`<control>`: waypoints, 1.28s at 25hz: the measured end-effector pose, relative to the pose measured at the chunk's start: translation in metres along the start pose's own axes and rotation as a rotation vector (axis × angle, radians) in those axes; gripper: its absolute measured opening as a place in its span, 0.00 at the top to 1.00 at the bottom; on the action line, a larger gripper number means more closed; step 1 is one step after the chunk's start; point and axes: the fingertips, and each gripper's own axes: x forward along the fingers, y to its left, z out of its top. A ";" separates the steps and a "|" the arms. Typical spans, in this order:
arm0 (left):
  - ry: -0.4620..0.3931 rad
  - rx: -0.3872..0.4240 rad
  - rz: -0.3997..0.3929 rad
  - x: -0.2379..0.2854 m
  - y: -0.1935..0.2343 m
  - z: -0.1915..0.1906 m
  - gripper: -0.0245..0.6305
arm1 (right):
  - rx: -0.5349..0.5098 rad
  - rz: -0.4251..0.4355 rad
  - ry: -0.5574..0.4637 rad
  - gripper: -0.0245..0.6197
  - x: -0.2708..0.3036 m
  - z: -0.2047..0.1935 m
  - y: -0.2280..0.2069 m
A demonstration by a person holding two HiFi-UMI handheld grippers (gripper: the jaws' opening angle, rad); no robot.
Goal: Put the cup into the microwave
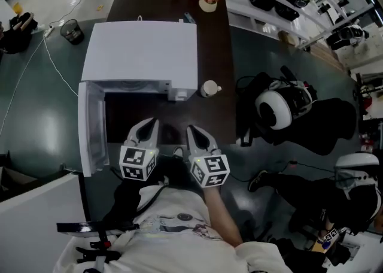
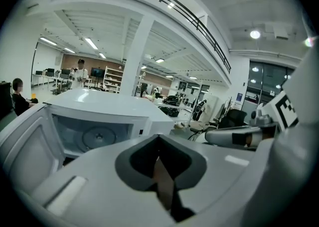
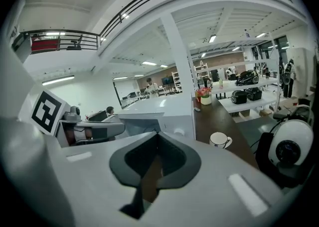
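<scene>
A: Cup (image 1: 209, 88) position?

B: Upright on the tabletop (image 1: 216, 38), toward its right edge, just beside the microwave's (image 1: 140, 50) front right corner. Not touching it, as far as the head view shows. Handle points at the right edge.

A: Grippers?

B: Both hover over the near edge, side by side. Left gripper (image 1: 152, 123): jaws together, nothing between them. Right gripper (image 1: 190, 128): same, jaws together and empty.

A: Which one is nearer the cup?

B: The right one. The cup lies ahead of it and a little to its right. In the right gripper view the cup (image 3: 219, 140) sits right of the jaw line, so the gripper is not aimed at it yet. The left gripper faces the open cavity (image 2: 94, 134) instead.

A: Door?

B: Door (image 1: 91, 128) swung out to the left and the cavity is bare, turntable visible.

A: So the move?

B: My reading: the right gripper must open, swing right and forward to the cup, then carry it left into the cavity. The handle side faces away from the microwave, so gripping the body looks simpler.
</scene>
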 end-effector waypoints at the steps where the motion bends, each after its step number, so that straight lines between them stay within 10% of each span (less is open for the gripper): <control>1: 0.010 0.007 0.001 0.002 -0.002 -0.001 0.96 | 0.004 0.003 0.000 0.96 0.000 0.001 -0.003; 32: 0.420 -0.065 -0.018 0.099 -0.039 -0.113 0.96 | 0.112 -0.091 0.187 0.96 0.052 -0.072 -0.173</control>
